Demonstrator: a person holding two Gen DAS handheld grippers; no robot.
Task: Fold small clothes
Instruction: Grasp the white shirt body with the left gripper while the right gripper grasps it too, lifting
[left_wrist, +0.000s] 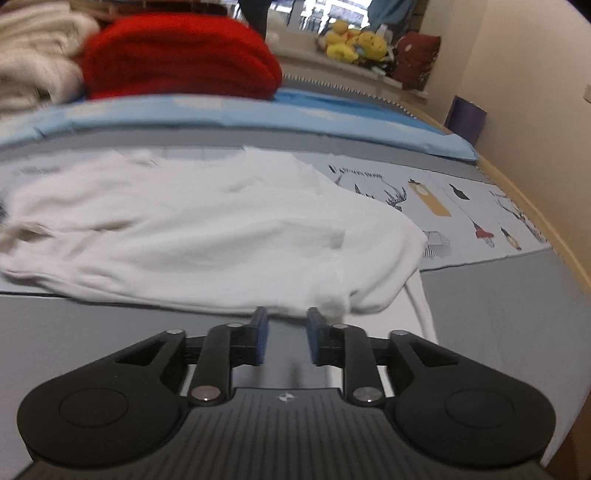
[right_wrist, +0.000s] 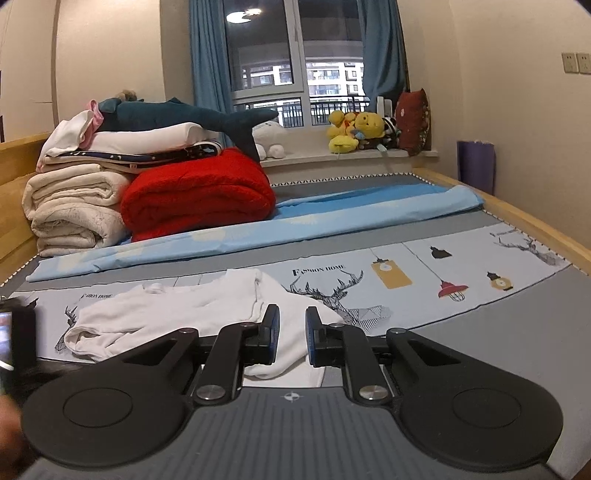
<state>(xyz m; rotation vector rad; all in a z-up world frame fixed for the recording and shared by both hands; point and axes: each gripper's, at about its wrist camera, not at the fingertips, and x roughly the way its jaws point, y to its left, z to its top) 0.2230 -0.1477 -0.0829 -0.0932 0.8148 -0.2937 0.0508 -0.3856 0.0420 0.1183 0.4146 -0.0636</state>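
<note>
A small white garment (left_wrist: 207, 229) lies crumpled across the printed bed cover (left_wrist: 469, 221). In the left wrist view its near hem is just beyond my left gripper (left_wrist: 287, 326). The blue pads stand a little apart with only grey bedding showing between them. In the right wrist view the same white garment (right_wrist: 177, 310) spreads to the left of and under my right gripper (right_wrist: 291, 326). Its pads stand narrowly apart. White cloth shows through the gap, and the pads do not visibly press on it.
A folded red blanket (right_wrist: 195, 192), a stack of cream bedding (right_wrist: 74, 199) and a light blue sheet (right_wrist: 258, 232) lie at the back of the bed. Plush toys (right_wrist: 351, 129) sit on the window sill. The wooden bed rail (right_wrist: 535, 225) runs along the right. A dark device (right_wrist: 18, 332) is at the left edge.
</note>
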